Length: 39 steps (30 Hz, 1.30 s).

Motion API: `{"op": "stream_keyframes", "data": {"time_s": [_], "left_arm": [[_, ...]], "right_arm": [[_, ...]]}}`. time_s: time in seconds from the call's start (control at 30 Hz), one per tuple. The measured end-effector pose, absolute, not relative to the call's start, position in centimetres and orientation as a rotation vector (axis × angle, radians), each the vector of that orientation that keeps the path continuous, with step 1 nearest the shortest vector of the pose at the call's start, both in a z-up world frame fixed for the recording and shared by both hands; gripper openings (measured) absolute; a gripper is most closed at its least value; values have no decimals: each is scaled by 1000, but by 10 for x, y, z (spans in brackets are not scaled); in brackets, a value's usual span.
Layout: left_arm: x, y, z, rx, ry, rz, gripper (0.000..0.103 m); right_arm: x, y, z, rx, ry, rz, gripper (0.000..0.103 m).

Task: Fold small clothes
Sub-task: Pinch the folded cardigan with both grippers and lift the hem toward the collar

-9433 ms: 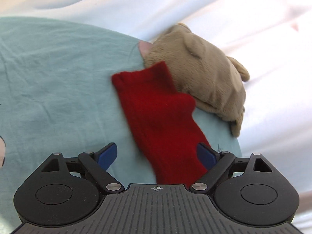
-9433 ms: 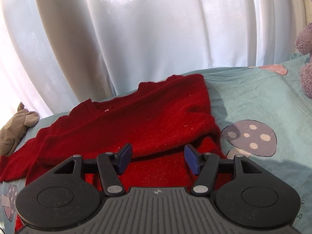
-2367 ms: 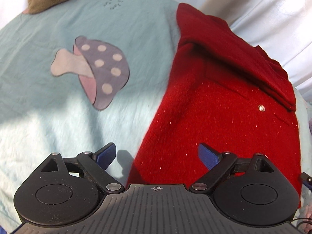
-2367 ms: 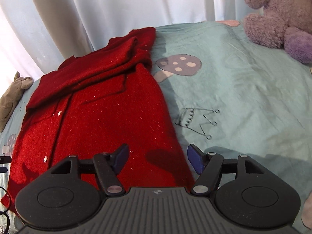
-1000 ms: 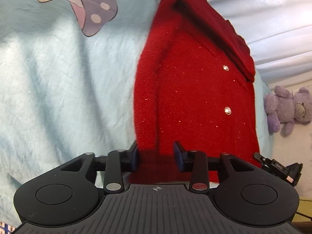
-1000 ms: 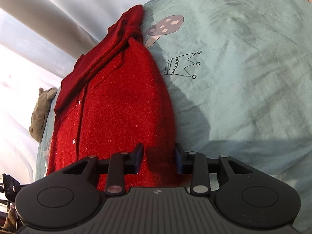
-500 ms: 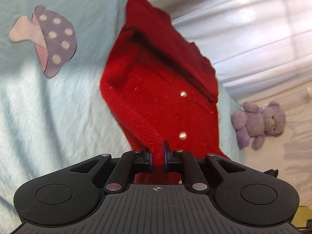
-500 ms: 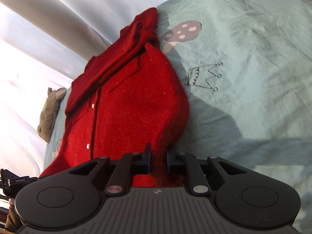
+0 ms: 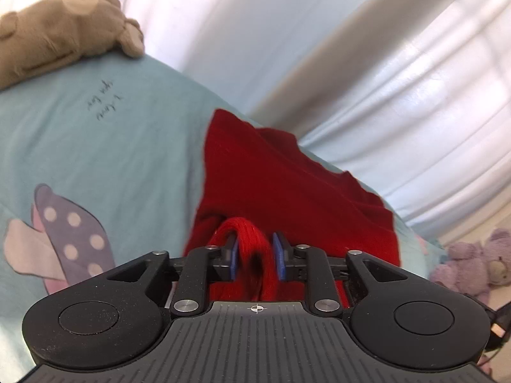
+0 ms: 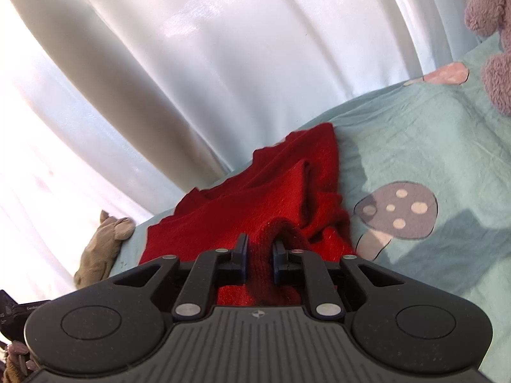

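Hem lifted off bedsheet (image 9: pixel 127 146) since earlier; both jaws, just widening, pinch red cardigan (image 9: pixel 287 178), collar toward curtain (image 10: pixel 223 63).

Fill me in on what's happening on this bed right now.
A person with a gripper in each hand is folding a red cardigan on a pale teal sheet. The left gripper and right gripper each have a bunch of the red knit between the pads, lifted and carried towards the cardigan's far end. The left jaws have just eased wider. A brown plush toy and a purple teddy lie off to the sides.
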<state>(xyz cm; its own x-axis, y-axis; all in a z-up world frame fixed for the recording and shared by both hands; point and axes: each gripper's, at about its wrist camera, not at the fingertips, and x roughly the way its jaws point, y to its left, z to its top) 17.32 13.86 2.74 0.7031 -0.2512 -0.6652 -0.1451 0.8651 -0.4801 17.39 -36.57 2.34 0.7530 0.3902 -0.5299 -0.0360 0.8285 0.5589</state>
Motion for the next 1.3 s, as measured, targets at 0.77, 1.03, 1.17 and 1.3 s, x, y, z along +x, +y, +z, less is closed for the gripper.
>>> {"op": "stream_keyframes", "data": {"time_s": [0.77, 1.03, 1.17, 1.3], "left_arm": [[208, 116, -52, -280, 907, -141, 44], [195, 124, -34, -306, 853, -166, 12], [187, 127, -21, -334, 815, -187, 12], [191, 124, -25, -329, 820, -224, 18]], "right_arm": [[221, -334, -39, 28, 809, 293, 46], [216, -342, -26, 78, 768, 384, 13], [210, -347, -17, 96, 754, 415, 11], [211, -339, -19, 67, 766, 452, 13]]}}
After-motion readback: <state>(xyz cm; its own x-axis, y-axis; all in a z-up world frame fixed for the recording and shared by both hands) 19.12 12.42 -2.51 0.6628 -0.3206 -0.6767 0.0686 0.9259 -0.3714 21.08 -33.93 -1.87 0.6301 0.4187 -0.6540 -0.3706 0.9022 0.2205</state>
